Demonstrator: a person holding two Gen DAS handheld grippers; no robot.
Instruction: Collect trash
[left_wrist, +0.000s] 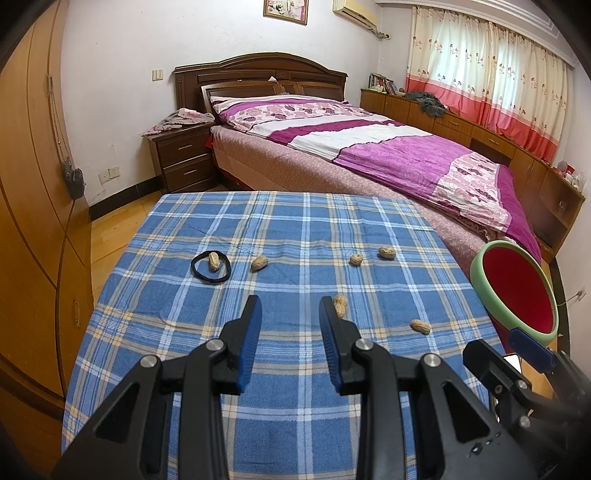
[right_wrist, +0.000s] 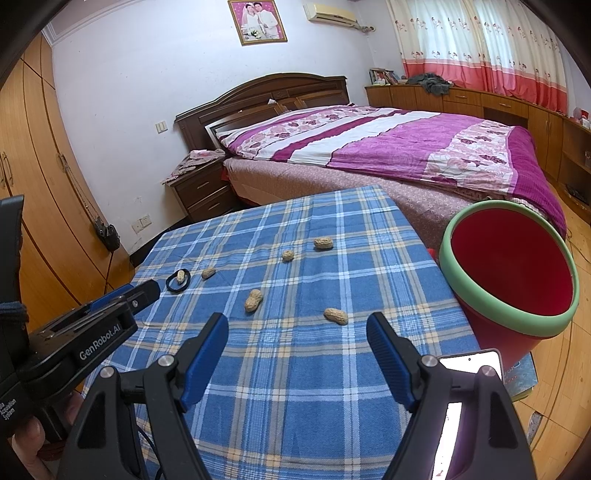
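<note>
Nothing collected yet, by the look of it: six peanuts lie scattered on the plaid cloth (left_wrist: 295, 424), one inside a black hair band (left_wrist: 211, 267). Your left gripper (left_wrist: 290, 314) hovers, angled down, jaws partly apart and empty; the nearest peanut (left_wrist: 340, 305) sits just beside its right finger. Your right gripper (right_wrist: 297, 332) gapes wide, empty. The red bin (right_wrist: 509, 273) waits off the table's right edge. Next: centre on a peanut, lower, pinch.

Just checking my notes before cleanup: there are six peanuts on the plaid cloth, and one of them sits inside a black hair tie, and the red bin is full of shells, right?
Not quite. The bin looks empty in the right wrist view: only its bare red inside shows. The rest holds: six peanuts on the cloth, one inside the hair tie.
</note>
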